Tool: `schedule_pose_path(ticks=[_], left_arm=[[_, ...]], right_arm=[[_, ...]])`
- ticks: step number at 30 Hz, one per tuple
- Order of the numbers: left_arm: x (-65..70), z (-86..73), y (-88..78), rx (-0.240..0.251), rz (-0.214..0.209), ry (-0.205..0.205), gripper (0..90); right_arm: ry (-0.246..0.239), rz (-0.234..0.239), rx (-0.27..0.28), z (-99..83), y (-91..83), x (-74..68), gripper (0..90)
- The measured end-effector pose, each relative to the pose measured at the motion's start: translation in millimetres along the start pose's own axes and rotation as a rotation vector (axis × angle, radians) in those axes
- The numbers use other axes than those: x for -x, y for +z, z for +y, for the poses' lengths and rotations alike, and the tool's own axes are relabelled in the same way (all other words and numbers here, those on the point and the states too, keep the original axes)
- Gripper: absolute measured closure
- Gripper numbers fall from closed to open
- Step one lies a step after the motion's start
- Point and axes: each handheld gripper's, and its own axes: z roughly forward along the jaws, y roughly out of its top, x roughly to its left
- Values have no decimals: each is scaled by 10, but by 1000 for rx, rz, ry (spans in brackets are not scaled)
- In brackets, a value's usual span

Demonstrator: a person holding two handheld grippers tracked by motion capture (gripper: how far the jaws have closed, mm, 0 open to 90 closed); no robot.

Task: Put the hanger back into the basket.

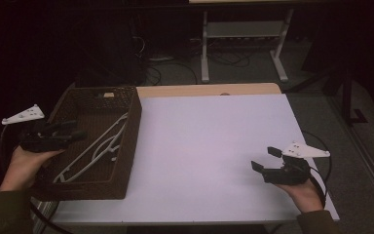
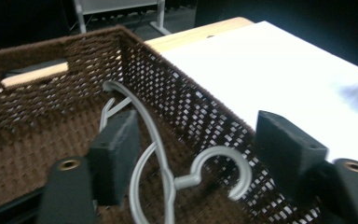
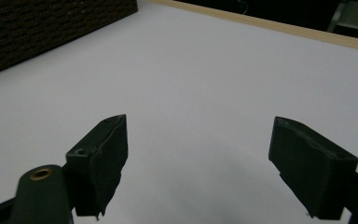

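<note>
Woven brown wicker forms a basket [image 1: 129, 141] at the left end of a white table [image 1: 209, 146], its left wall hanging just past the table's left edge. White hangers [image 1: 102, 146] lie inside on the basket floor, running lengthwise; in the left gripper view a grey-white hanger [image 2: 154, 154] rests there with its hook [image 2: 223, 170] curled close against the right wall. A pale wooden strip [image 2: 35, 74] shows through a handle slot in the far wall. The left gripper [image 1: 78, 130] is held over the basket's left rim, pointing in across it; its jaws stand apart, released, with the hanger below and between them but no pad pressing on it. The hand [image 1: 22, 168] holding it is outside the basket, off the table's left side. To the right of the basket the white tabletop lies bare and wide, giving free room all the way to the right end, with a strip of light wood [image 1: 209, 90] along the far edge. The right gripper [image 1: 265, 158] sits low near the table's right front corner, well apart from the basket, pointing left toward it; its jaws gape with nothing between them, as the right gripper view shows over plain white surface. A cable [image 1: 321, 161] loops from it past the right edge. Beyond the table, dark floor and the legs of a grey frame [image 1: 243, 44] are visible. No brand, label or writing can be read anywhere.
</note>
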Motion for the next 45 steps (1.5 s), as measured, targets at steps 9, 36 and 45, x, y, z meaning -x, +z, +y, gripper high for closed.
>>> schedule_pose_path(ticks=[9,36,45], left_arm=[[281,98,125,81,-24,11,173],[997,73,752,199,-145,24,28],[1115,48,901,207,-157,33,24]], right_arm=[[-2,15,33,94,-7,30,171],[-38,74,169,488,-3,20,9],[-39,102,218,645,-26,-12,4]])
